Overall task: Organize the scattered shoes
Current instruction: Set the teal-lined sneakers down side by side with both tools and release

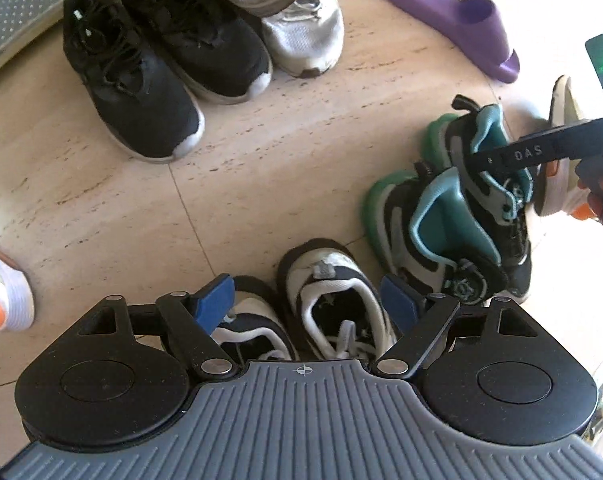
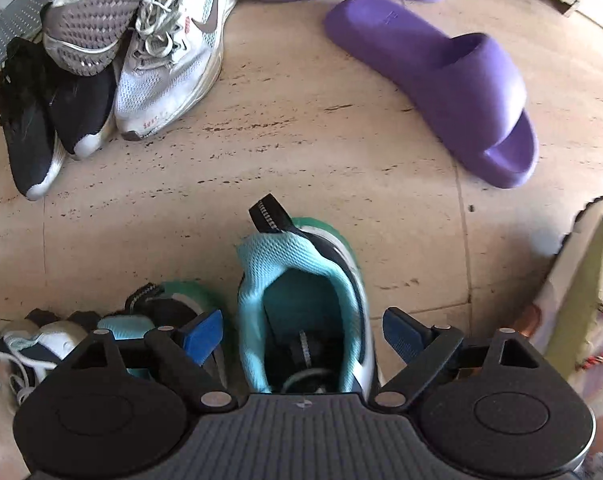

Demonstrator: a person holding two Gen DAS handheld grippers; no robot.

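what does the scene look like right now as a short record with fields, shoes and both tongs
floor: beige stone tiles
left tongs: open, straddling a white and navy sneaker
right tongs: open, around a teal sneaker, pads not pressing it
second teal sneaker: beside the first
black sneakers: side by side
white sneakers: one resting sole up
purple slides: apart, unaligned

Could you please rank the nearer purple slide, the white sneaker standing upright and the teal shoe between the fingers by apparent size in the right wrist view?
1. Nearer purple slide
2. Teal shoe, partly hidden and closest, so unsure
3. White sneaker
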